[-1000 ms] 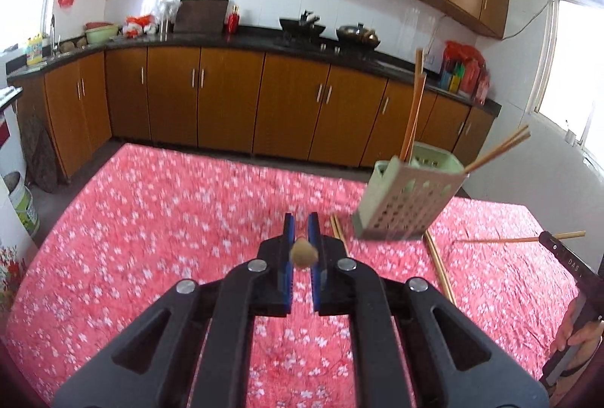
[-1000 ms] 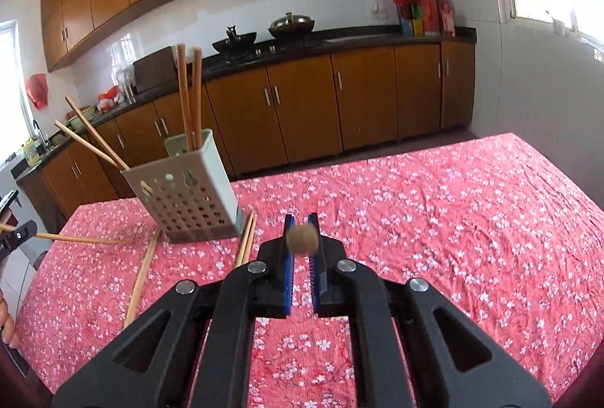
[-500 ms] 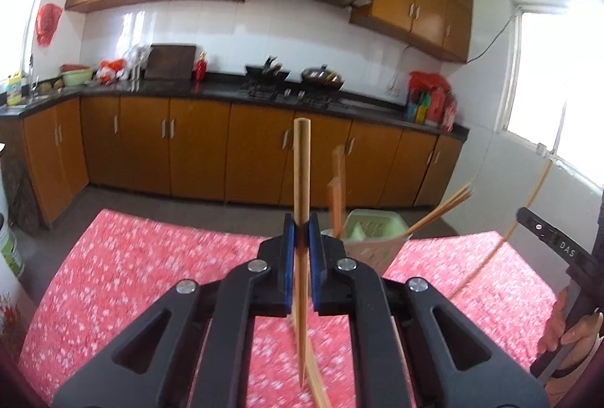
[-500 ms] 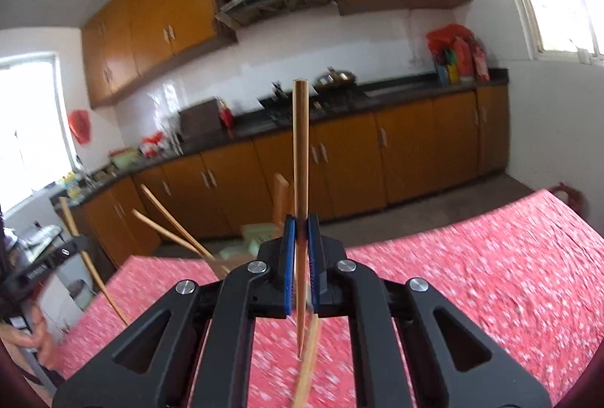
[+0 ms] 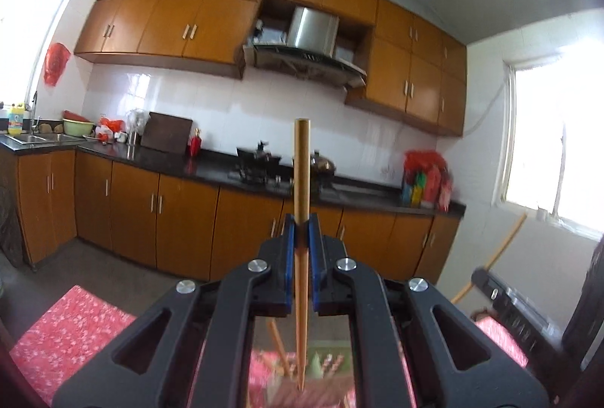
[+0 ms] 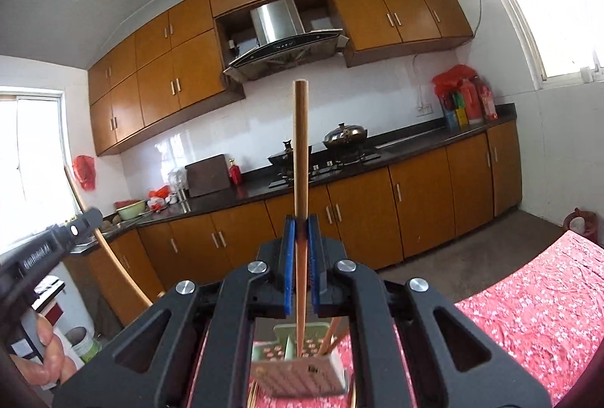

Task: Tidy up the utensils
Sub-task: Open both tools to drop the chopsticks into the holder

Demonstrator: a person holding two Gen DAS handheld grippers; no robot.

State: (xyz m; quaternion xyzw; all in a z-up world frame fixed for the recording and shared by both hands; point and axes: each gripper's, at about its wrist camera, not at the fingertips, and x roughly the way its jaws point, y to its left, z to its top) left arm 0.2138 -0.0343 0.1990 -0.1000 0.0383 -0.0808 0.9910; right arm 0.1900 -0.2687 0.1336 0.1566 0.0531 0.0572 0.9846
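My left gripper (image 5: 301, 225) is shut on a wooden chopstick (image 5: 302, 166) held upright, its tip pointing down towards the blurred pale green utensil holder (image 5: 321, 361) seen between the arms. My right gripper (image 6: 301, 225) is shut on another upright chopstick (image 6: 301, 143); its lower tip is over the open top of the perforated holder (image 6: 302, 372), which has other chopsticks (image 6: 332, 336) in it. The left gripper with its chopstick shows at the left edge of the right wrist view (image 6: 81, 223). The right gripper shows at the right edge of the left wrist view (image 5: 490, 289).
The holder stands on a table with a red flowered cloth (image 6: 528, 313). Loose chopsticks (image 6: 252, 394) lie beside the holder. Kitchen cabinets and a black counter (image 5: 211, 162) run along the far wall. A hand (image 6: 49, 355) holds the left gripper.
Both grippers have tilted up and moved over the holder, so each chopstick went from pointing at the camera to standing upright. The holder has dropped to the bottom of both views.
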